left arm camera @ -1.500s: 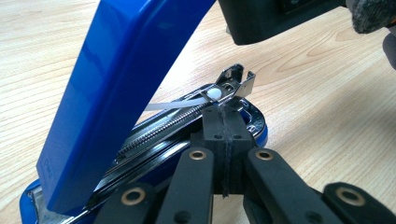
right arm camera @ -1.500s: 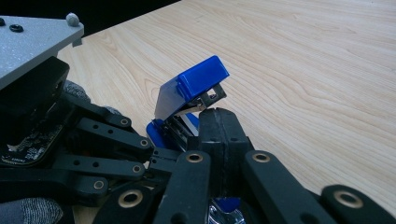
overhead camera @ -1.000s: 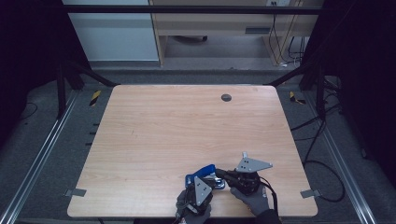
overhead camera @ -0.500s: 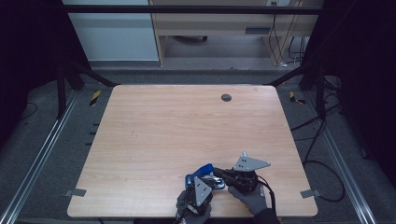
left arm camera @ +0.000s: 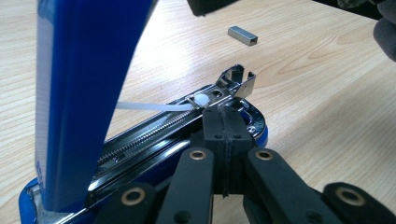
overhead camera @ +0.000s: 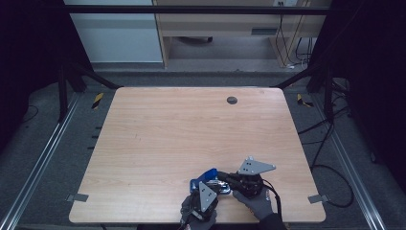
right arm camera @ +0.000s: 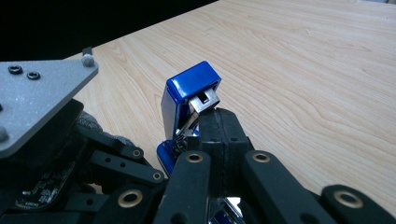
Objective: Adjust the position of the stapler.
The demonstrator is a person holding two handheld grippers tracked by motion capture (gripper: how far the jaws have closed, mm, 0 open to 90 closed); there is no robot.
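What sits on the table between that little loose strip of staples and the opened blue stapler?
Nothing visible: in the left gripper view, bare wood separates the staple strip from the open metal channel of the stapler.

In the left gripper view the blue stapler's raised lid (left arm camera: 88,93) is cut off at twelve o'clock, and its base (left arm camera: 28,205) runs off at seven o'clock. A gloved hand (left arm camera: 385,28) is clipped at two o'clock. In the right gripper view, closed jaws hide the stapler's lower part (right arm camera: 170,156).
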